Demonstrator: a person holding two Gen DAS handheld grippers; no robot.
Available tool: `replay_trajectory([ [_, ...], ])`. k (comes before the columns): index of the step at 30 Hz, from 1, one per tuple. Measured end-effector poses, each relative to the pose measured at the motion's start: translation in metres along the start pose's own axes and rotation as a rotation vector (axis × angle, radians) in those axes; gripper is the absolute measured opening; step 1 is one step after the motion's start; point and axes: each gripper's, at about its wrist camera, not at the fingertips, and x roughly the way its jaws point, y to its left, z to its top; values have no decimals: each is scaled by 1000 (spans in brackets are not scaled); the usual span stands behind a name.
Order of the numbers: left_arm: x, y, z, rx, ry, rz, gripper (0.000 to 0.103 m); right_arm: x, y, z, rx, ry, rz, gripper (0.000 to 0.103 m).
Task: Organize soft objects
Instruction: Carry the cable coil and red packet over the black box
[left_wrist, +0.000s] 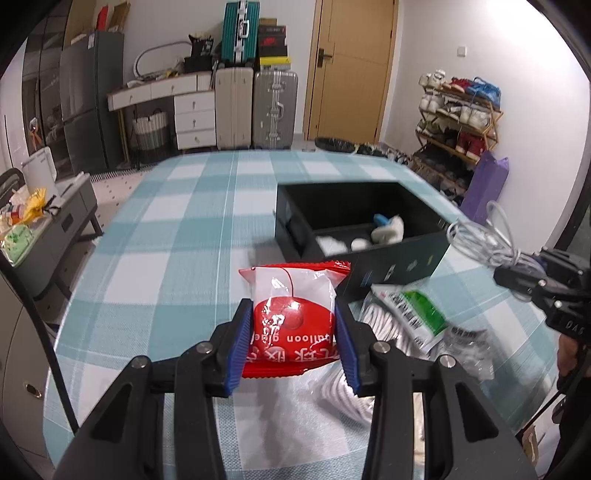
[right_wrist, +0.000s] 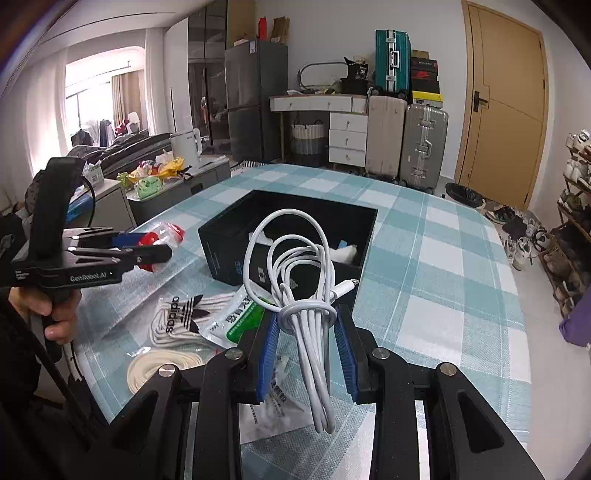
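My left gripper (left_wrist: 293, 310) is shut on a red-and-white plastic packet (left_wrist: 295, 284) and holds it a little above the checked tablecloth (left_wrist: 177, 221). The same packet (right_wrist: 164, 236) shows sideways in the right wrist view, between the left gripper's pads. My right gripper (right_wrist: 306, 314) is shut on a coiled white cable (right_wrist: 295, 258), whose loops stand up over the black box (right_wrist: 225, 254). The open black box (left_wrist: 373, 277) lies just beyond the packet, with white soft items (left_wrist: 388, 230) inside. In the left wrist view the right gripper (left_wrist: 517, 277) hangs at the right with the cable (left_wrist: 480, 240).
A bag of white laces (right_wrist: 184, 317), a green-and-white sachet (right_wrist: 243, 317) and a coil of cream rope (right_wrist: 159, 365) lie on the cloth near the box. A low grey cabinet (left_wrist: 70, 206) stands left of the table. Suitcases (left_wrist: 273, 107) and a shoe rack (left_wrist: 458, 122) are beyond.
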Motion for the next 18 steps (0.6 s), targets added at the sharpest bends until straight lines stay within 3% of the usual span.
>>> replay_trajectory([
  [9, -13, -14, 29, 43, -63, -19, 42, -15, 0, 10, 48, -60, 19, 30],
  [18, -7, -24, 52, 50, -87, -57, 42, -17, 5, 38, 9, -64, 18, 30],
])
